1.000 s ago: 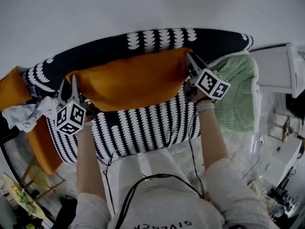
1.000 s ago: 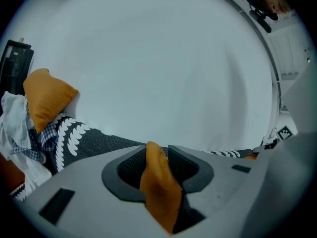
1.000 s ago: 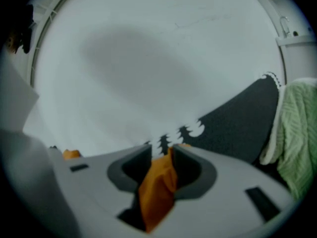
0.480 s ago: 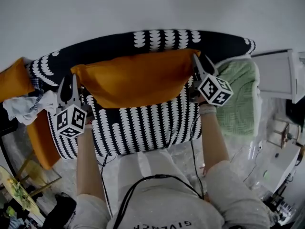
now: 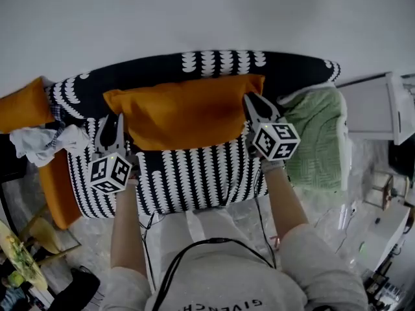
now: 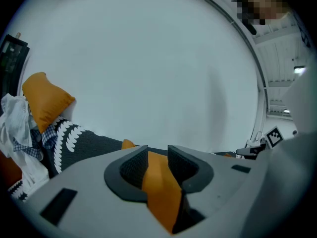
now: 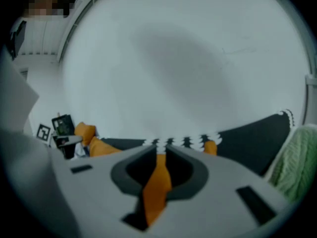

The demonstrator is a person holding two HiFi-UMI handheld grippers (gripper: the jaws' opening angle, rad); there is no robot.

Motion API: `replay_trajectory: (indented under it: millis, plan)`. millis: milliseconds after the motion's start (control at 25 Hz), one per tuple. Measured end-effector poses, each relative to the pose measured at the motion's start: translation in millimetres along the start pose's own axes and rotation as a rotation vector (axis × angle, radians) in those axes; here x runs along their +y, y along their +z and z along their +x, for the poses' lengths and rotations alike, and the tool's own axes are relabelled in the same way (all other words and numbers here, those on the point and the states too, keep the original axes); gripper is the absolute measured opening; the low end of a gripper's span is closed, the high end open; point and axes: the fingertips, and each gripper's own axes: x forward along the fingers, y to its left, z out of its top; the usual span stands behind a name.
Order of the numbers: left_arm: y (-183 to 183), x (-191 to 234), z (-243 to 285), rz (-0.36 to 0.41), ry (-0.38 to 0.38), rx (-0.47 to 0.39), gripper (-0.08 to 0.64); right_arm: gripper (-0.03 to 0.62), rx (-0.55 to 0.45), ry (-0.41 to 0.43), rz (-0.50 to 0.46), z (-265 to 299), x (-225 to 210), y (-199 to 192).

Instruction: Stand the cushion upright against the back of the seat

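An orange cushion (image 5: pixel 188 112) stands on its long edge across the black-and-white patterned seat (image 5: pixel 194 170), leaning on the seat's dark back (image 5: pixel 220 62). My left gripper (image 5: pixel 111 123) pinches the cushion's lower left corner; orange fabric (image 6: pixel 158 192) fills the gap between its pads, so the left gripper (image 6: pixel 157 155) is shut on it. At the cushion's right edge my right gripper (image 5: pixel 253 105) has its jaws closing, and a fold of the orange cushion (image 7: pixel 157 182) is squeezed between the right gripper's (image 7: pixel 161 155) pads.
A second orange cushion (image 5: pixel 23 105) and a crumpled white cloth (image 5: pixel 45 144) lie at the seat's left end. A green blanket (image 5: pixel 318 135) hangs over the right end, with white furniture (image 5: pixel 373 105) beyond it. A plain white wall rises behind the seat.
Both grippers have drawn inward and up toward the seat back with the cushion. The cushion now sits more level against the back. The right gripper has rolled.
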Motion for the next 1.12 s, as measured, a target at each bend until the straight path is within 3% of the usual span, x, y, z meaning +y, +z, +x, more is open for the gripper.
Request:
replay_trajectory:
  millis: [280, 400, 680, 1120]
  plan:
    - [-2, -55, -13, -0.038, -0.150, 0.006, 0.127, 0.017, -0.007, 0.162, -0.058, -21, 59, -2]
    - [-5, -78, -27, -0.076, -0.220, 0.014, 0.069, 0.016, -0.026, 0.205, -0.080, -39, 86, -4]
    - [0, -130, -63, -0.061, -0.359, 0.033, 0.025, 0.015, -0.028, 0.235, -0.024, -82, 133, -12]
    - [-4, -162, -147, -0.046, -0.439, 0.090, 0.025, 0.015, -0.056, 0.247, 0.033, -168, 191, -29]
